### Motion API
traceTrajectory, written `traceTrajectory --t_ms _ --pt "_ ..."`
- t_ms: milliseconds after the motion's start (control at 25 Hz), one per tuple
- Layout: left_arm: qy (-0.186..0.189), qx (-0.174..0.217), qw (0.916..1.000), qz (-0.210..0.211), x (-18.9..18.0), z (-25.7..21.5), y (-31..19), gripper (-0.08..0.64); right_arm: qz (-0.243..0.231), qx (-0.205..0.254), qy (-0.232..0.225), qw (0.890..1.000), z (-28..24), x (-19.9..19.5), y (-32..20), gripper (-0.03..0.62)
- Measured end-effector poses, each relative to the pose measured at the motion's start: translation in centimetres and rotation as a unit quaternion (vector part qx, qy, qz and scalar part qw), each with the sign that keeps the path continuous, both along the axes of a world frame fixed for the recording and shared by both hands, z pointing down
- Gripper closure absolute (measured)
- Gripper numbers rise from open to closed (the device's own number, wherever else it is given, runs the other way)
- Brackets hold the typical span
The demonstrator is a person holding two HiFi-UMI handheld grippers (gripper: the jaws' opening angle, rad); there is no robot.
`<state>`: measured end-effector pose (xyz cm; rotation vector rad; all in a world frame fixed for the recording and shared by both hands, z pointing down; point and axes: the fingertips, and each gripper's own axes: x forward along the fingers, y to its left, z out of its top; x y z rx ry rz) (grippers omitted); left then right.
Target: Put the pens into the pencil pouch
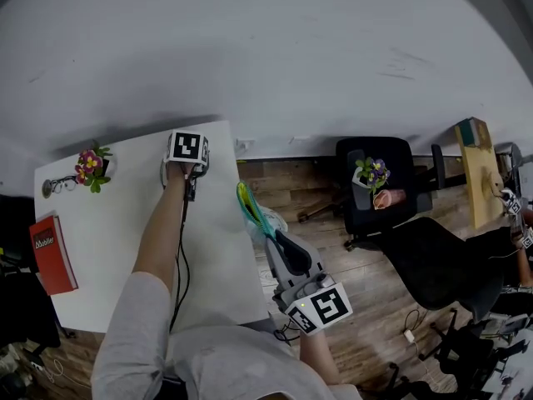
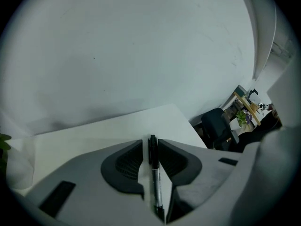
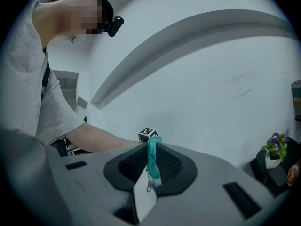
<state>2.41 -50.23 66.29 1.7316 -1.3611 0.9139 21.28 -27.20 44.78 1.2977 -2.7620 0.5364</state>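
Note:
A black pen (image 2: 155, 182) with a silver band lies lengthwise between the pads of my left gripper (image 2: 150, 150), which is shut on it. In the head view that left gripper (image 1: 186, 155) is at the far edge of the white table (image 1: 108, 240), pointing steeply down. My right gripper (image 1: 272, 236) hangs off the table's right edge, over the wooden floor. It is shut on the rim of the teal and green pencil pouch (image 1: 250, 209). In the right gripper view the pouch's teal edge (image 3: 152, 160), a zipper pull and a white tag (image 3: 144, 197) sit between the jaws of the right gripper (image 3: 151, 154).
On the table's left stand a small flower pot (image 1: 92, 169), a pair of glasses (image 1: 57, 187) and a red book (image 1: 52, 253). Right of the table are a black chair (image 1: 379, 186) carrying another flower pot (image 1: 371, 176), a second dark chair (image 1: 445, 261) and a wooden shelf (image 1: 476, 169).

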Motion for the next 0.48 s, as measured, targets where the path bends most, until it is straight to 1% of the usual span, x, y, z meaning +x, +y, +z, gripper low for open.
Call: traceTrajectory --t_ms 80,120,200,280,320,400,480 --pt "0.003 -0.002 1.0000 0.008 0.1 0.0 0.0 0.457 -0.001 0.001 0.000 1.000 0.0 -0.1 -0.1 0.526" --pt "0.004 -0.003 0.9999 0.014 0.1 0.1 0.0 0.484 -0.002 0.000 0.000 1.000 0.0 -0.2 -0.2 0.526" --pt "-0.001 0.005 0.9996 0.027 0.2 -0.1 0.3 0.486 -0.005 0.000 -0.001 1.000 0.0 -0.4 -0.2 0.526" --pt "0.001 0.026 0.9991 0.032 0.3 -0.8 0.3 0.486 -0.008 0.000 -0.003 1.000 0.0 -0.6 -0.3 0.526" --pt "0.009 0.040 0.9987 0.031 0.4 -1.4 0.3 0.486 -0.010 0.001 -0.005 1.000 -0.1 -0.7 -0.4 0.526" --pt "0.031 0.070 0.9966 0.030 0.6 -3.0 0.2 0.486 -0.014 0.003 -0.009 1.000 -0.2 -1.0 -0.5 0.526" --pt "0.056 0.102 0.9927 0.030 0.7 -5.0 0.5 0.486 -0.020 0.005 -0.014 1.000 -0.3 -1.4 -0.6 0.526"
